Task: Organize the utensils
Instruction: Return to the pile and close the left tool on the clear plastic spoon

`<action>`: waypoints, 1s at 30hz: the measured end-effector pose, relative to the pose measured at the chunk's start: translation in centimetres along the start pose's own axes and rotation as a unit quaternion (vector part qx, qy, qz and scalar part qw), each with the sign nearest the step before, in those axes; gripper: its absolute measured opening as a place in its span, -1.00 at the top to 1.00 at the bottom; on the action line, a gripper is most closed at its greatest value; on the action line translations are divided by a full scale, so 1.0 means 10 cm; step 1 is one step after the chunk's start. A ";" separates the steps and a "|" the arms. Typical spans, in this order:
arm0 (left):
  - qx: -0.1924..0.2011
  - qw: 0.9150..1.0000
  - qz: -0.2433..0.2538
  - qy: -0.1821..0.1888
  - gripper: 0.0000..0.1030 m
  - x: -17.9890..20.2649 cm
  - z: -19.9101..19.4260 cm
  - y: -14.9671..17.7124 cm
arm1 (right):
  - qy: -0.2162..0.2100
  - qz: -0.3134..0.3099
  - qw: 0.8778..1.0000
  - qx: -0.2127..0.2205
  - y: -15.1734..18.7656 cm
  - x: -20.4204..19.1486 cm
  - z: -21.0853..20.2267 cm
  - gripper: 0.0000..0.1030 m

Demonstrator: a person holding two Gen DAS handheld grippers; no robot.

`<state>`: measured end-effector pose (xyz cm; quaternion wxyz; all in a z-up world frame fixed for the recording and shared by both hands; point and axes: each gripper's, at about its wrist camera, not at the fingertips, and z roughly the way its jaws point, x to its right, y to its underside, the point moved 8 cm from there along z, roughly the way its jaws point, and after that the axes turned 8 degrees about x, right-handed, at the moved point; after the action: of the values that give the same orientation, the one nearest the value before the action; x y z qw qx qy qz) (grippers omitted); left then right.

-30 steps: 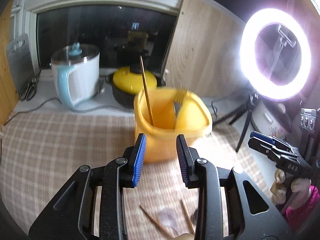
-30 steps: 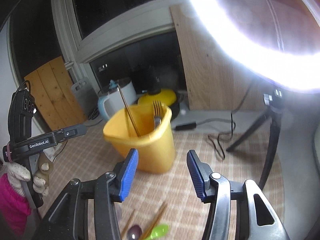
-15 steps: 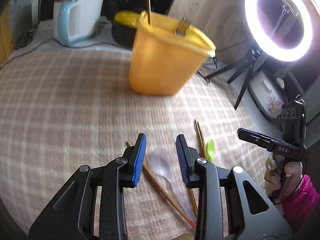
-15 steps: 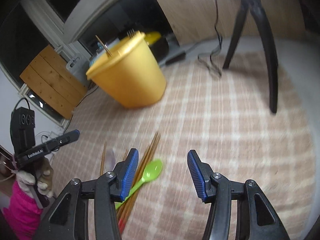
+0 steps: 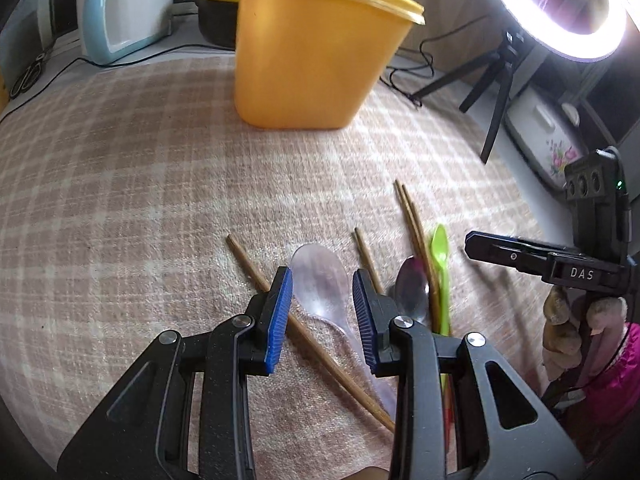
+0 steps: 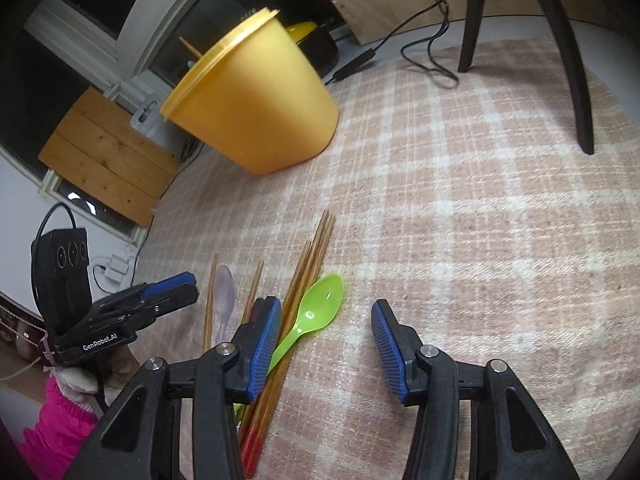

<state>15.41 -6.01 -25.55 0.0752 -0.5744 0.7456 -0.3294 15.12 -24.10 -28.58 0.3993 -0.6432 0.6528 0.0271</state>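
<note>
utensils: clear spoon, chopsticks and green spoon loose on checked cloth, yellow tub at 12 o'clock. left tongs open over clear spoon; right tongs open, just narrowing, empty.

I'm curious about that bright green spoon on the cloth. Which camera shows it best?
The right wrist view: the green plastic spoon lies bowl-up and nearly whole beside the chopsticks, though the gripper finger covers part of its handle. The left wrist view shows it only edge-on, a thin strip beyond a metal spoon.
</note>
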 end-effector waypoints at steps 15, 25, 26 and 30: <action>-0.019 0.999 0.036 -0.021 0.40 -0.04 0.24 0.04 | 0.036 -0.032 0.999 0.000 0.04 -0.05 0.12 0.15; -0.009 0.998 0.049 -0.032 0.40 0.04 0.33 0.02 | 0.061 -0.062 0.996 0.002 0.03 -0.13 0.18 0.35; -0.008 0.998 0.049 -0.034 0.40 0.04 0.33 0.02 | 0.065 -0.064 0.996 0.002 0.03 -0.13 0.19 0.42; -0.003 0.998 0.050 -0.035 0.51 0.04 0.33 0.01 | 0.078 -0.071 0.994 -0.002 0.01 -0.14 0.23 0.59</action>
<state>16.81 -7.66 -28.04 0.1155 -0.5480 0.7711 -0.3029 15.98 -21.71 -29.42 0.3468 -0.6890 0.6344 -0.0502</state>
